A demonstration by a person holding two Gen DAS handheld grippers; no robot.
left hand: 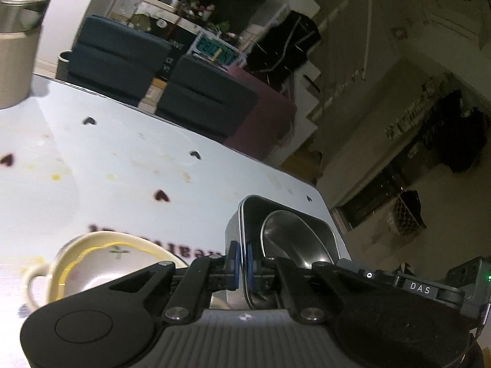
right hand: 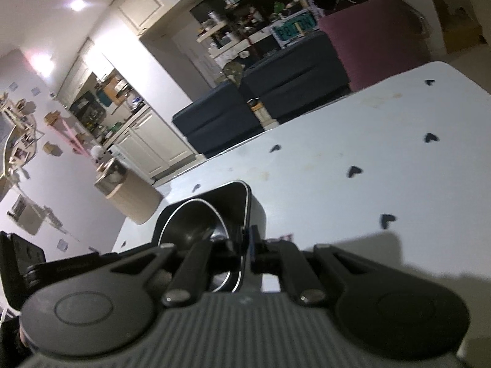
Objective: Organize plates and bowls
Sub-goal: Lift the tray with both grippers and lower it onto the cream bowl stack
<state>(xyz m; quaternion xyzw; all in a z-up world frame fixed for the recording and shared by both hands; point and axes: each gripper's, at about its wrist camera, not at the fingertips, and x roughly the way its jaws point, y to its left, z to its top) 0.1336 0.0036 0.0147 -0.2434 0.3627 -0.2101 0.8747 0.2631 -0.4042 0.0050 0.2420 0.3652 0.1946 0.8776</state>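
Left tool [left hand: 242, 263] clamps the near wall of the steel tray [left hand: 325, 233], a round steel bowl [left hand: 291, 239] tipped inside it, all held just above the white table [left hand: 122, 159]. Left of it sits a cream cup [left hand: 92, 263], seen only from the left wrist, with a lidded canister [left hand: 17, 30] far back. Right tool [right hand: 247, 245] pinches the tray's opposite rim; here tray [right hand: 242, 196] and bowl [right hand: 190, 224] look dark and shiny.

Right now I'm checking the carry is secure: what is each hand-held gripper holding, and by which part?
Both pinch the rectangular steel tray, which holds a steel bowl, by opposite rim walls: left hand-held gripper, right hand-held gripper.
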